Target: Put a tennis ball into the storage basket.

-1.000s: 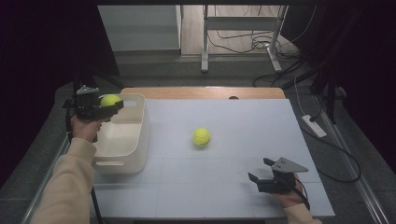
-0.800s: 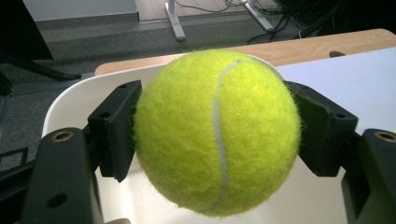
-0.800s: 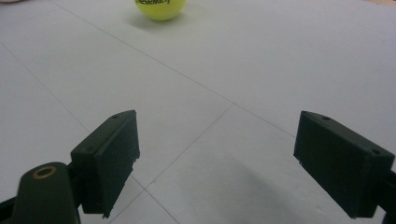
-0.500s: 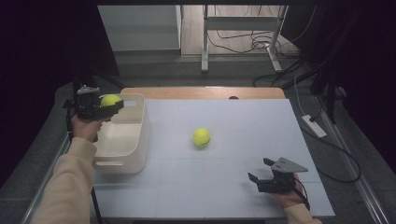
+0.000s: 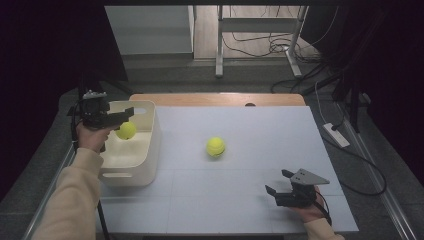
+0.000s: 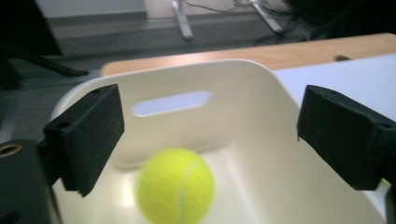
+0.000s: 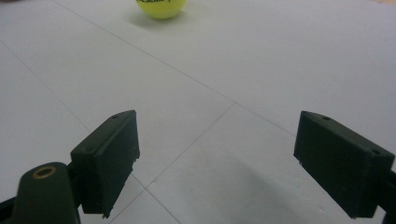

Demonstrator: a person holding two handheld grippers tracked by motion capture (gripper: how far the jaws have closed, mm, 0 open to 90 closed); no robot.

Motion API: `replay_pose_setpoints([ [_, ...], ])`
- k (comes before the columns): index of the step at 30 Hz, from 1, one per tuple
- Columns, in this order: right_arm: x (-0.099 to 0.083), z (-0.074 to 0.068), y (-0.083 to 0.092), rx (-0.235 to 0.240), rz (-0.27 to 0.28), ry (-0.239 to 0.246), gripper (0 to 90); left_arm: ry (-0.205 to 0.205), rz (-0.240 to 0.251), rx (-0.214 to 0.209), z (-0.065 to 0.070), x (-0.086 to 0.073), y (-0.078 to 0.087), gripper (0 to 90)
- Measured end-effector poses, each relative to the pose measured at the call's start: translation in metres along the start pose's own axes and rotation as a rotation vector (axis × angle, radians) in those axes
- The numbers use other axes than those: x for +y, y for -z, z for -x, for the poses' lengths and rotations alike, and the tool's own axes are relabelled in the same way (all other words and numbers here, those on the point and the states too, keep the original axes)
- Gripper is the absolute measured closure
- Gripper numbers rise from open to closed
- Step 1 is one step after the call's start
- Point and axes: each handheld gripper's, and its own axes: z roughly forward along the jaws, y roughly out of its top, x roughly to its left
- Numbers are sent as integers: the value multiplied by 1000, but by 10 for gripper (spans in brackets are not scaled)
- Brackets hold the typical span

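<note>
My left gripper (image 5: pixel 123 116) hangs over the white bin (image 5: pixel 150 145) at the table's left; its jaws have just been opening and now stand open. A yellow tennis ball (image 5: pixel 126 130) is free below them inside the bin, blurred in the left gripper view (image 6: pixel 176 185). A second tennis ball (image 5: pixel 216 146) lies on the white table top near the middle, and its lower part shows at the top of the right gripper view (image 7: pixel 161 8). My right gripper (image 5: pixel 278 185) rests open near the table's front right, nothing between its jaws (image 7: pixel 212 163).
The bin has a slot handle (image 6: pixel 172 102) in its far wall. A wooden strip (image 5: pixel 215 99) runs along the table's far edge. Cables (image 5: pixel 260 45) and table legs stand on the floor beyond, and a power strip (image 5: pixel 336 134) lies off the right side.
The left gripper has let go of the tennis ball, which has dropped from between its jaws into the bin. The right gripper and the middle ball have not moved.
</note>
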Motion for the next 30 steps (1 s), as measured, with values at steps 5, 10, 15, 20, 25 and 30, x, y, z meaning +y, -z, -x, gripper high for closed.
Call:
replay_pose_setpoints([
  [5,0,0,0,1,0,0,142,-32,22,-82,12,0,8,78],
  [10,0,0,0,4,2,-1,142,-66,48,-152,24,-5,19,86],
  [15,0,0,0,5,3,0,142,-104,49,-182,30,-11,21,88],
  [20,1,1,-2,2,-2,-5,142,-106,69,-219,34,-17,27,87],
  [25,2,2,-2,9,4,-16,142,-114,94,-262,40,-22,36,96],
  [30,3,2,-4,14,10,-19,141,-128,112,-299,48,-26,44,95],
])
